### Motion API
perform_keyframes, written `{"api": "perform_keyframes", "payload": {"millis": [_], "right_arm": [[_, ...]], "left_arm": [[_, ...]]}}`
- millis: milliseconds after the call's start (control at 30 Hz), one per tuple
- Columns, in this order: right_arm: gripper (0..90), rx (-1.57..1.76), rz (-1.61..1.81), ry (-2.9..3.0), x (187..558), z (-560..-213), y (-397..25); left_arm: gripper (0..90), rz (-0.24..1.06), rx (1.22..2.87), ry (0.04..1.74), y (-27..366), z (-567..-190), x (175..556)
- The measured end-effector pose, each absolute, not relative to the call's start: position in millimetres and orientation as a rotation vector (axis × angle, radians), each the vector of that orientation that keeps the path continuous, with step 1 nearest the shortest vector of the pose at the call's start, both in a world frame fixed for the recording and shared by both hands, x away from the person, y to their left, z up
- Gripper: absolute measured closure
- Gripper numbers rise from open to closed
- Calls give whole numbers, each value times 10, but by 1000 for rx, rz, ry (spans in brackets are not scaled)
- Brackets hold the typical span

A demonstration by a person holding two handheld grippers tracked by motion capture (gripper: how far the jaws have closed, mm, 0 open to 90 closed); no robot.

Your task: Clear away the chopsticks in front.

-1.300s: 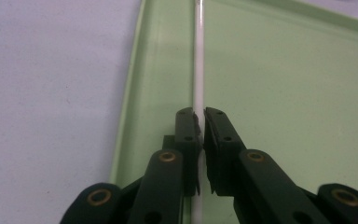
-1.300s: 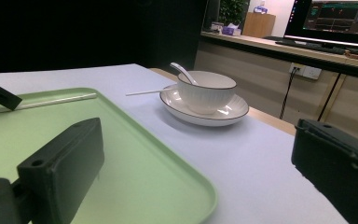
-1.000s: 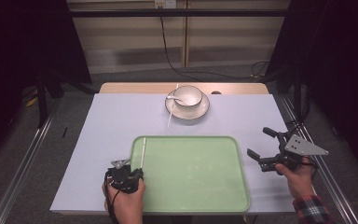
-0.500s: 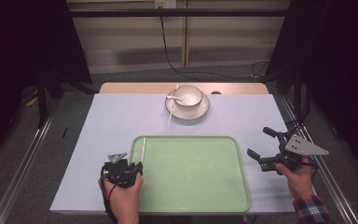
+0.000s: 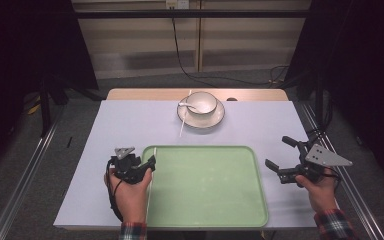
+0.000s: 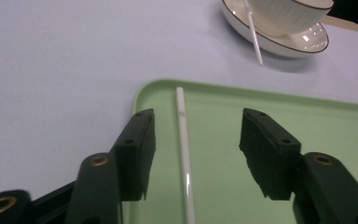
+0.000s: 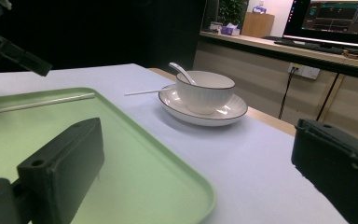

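Our left claw (image 6: 193,154) gapes wide astride the stick (image 6: 184,154) on the tray (image 6: 307,121) (nothing gripped); our right claw (image 5: 286,159) hangs open and empty beside the tray.

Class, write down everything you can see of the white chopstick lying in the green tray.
The white chopstick is a thin, straight, glossy rod, plastic or ceramic by its look, with a faint mark near its far end. It lies flat inside the green tray, close along the tray's left rim, pointing away from the person. The left gripper is open, with one jaw on each side of it; neither jaw touches it. Nothing else rests on it.
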State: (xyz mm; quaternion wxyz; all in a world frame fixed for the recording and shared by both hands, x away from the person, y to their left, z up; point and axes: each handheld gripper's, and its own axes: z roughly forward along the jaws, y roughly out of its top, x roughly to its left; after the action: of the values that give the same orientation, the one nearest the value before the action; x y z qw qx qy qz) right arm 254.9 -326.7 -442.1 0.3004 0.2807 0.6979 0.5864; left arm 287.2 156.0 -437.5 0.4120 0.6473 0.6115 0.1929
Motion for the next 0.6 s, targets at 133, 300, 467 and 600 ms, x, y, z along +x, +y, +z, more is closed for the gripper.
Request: {"api": "perform_keyframes", "payload": {"millis": [133,300,467,600], "right_arm": [[16,754,1550,1859,2547,-4424,-3265],[16,752,1549,1859,2556,-4426,-3262],[16,746,1544,1868,2562,-4435,-3250],[16,739,1540,1869,2562,-4434,-3259]], "left_arm": [[384,497,1631,1492,1536,-4354,2966],[279,517,1630,1434,1514,-4319,3099],[225,547,1656,1377,1502,-4279,3228],[186,542,1667,1364,1484,-4262,3347]]}}
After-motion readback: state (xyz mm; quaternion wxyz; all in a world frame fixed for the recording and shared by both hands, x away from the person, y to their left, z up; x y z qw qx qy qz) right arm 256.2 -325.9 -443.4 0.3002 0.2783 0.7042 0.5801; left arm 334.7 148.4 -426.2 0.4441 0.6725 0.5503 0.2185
